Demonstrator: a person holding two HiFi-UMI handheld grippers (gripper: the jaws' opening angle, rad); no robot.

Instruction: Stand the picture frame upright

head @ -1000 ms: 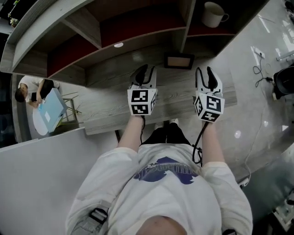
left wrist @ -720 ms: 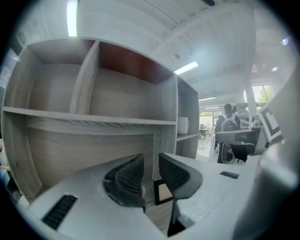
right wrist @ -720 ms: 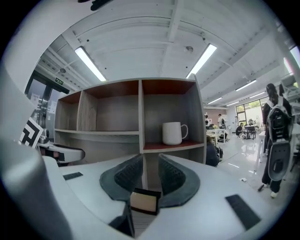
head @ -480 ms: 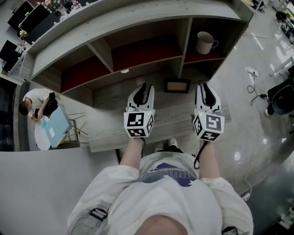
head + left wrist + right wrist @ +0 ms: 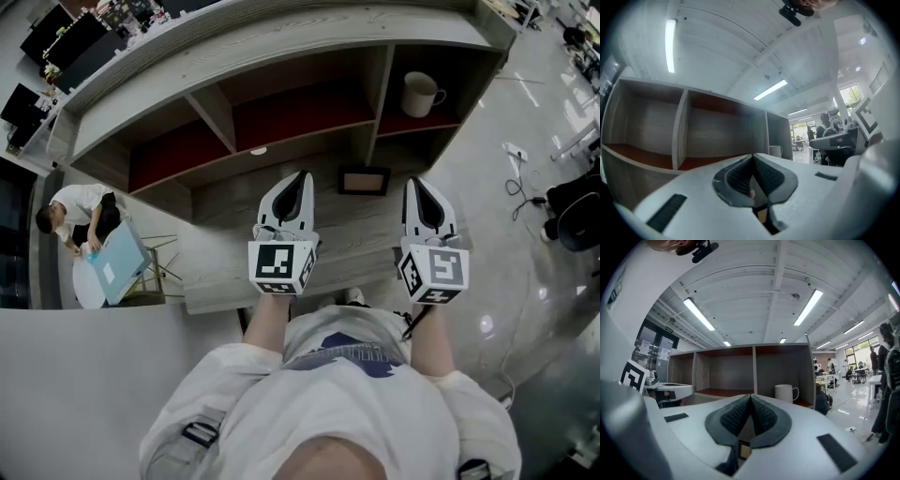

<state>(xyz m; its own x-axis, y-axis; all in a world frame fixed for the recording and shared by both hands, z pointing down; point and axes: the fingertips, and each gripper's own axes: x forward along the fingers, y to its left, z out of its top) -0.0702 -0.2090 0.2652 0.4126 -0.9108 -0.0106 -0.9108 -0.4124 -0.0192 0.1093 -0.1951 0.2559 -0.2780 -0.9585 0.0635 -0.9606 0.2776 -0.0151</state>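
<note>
Picture frame (image 5: 365, 180): sits on the grey wood-grain desk (image 5: 220, 253), close under the shelf unit (image 5: 225, 108), just below the upright divider between the middle and right bays; in the head view it lies toward 1 o'clock of picture centre. Dark rectangular border, pale brownish panel inside, long side running across. From this steep angle I cannot tell whether it lies flat or stands. Nothing touches it. Change against one second ago: the frame then lay ahead of both gripper tips; now it shows between them, with the left gripper (image 5: 302, 176) at its 9 o'clock and the right gripper (image 5: 415, 183) at its 3 o'clock, each apart from it. Both grippers have risen and now point level at the shelf bays. The fingers were spread a second ago; the jaws of both have just been closing, and both pairs now stand together with nothing between them. The left gripper view shows that gripper (image 5: 753, 155) with its ribbed pads meeting at the tip, and the right gripper view shows the same for the right gripper (image 5: 751, 396). The frame itself has not shifted on the desk. White mug (image 5: 419, 94) stands in the right bay, at 1 o'clock of the frame; it also shows in the right gripper view (image 5: 786, 392). The other bays show red-brown floors.
</note>
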